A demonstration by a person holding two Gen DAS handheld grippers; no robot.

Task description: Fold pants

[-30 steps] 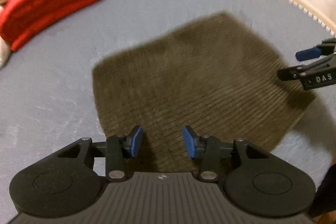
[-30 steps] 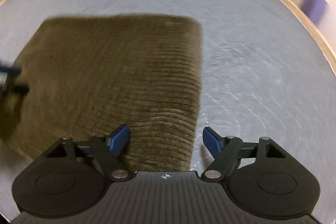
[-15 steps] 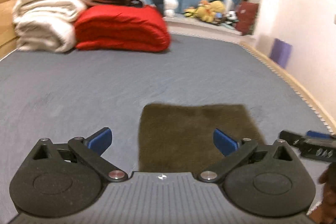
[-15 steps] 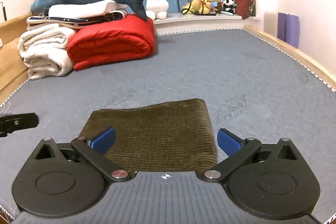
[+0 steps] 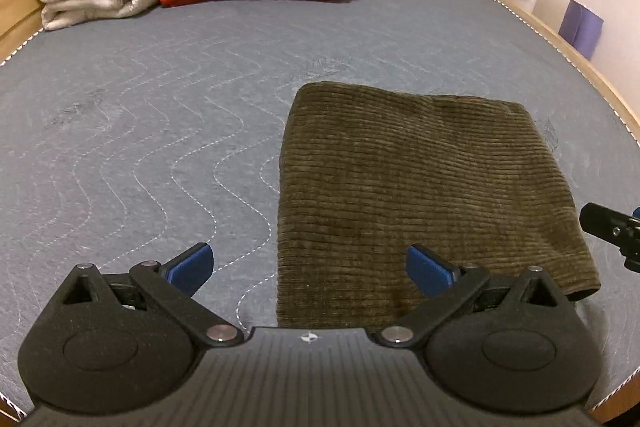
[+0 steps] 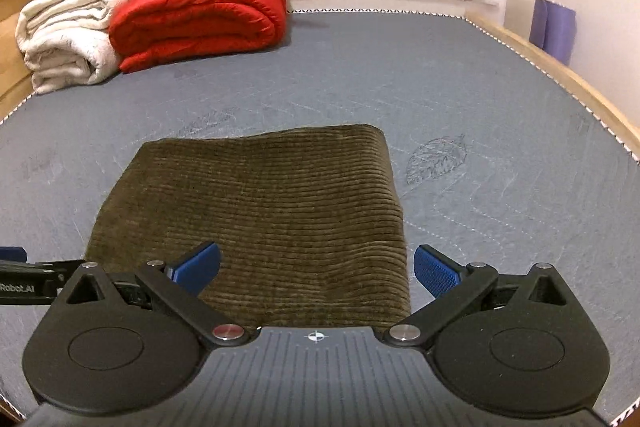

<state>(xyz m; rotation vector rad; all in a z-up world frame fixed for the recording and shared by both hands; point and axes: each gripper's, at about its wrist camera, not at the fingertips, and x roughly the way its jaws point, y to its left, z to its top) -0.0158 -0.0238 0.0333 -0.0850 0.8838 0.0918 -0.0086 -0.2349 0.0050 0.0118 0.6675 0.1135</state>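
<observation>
The olive corduroy pants point(image 5: 424, 187) lie on the grey quilted bed point(image 5: 160, 107) as a compact folded rectangle, flat, its long axis running away from both cameras. The left hand-held gripper point(image 5: 310, 265) has its jaws spread wide, straddling the near left edge with nothing between the pads. The right hand-held gripper point(image 6: 316, 265) is also spread and empty, over the near right corner. Both look about equally near the bundle, which I judge finished or needing only smoothing.
</observation>
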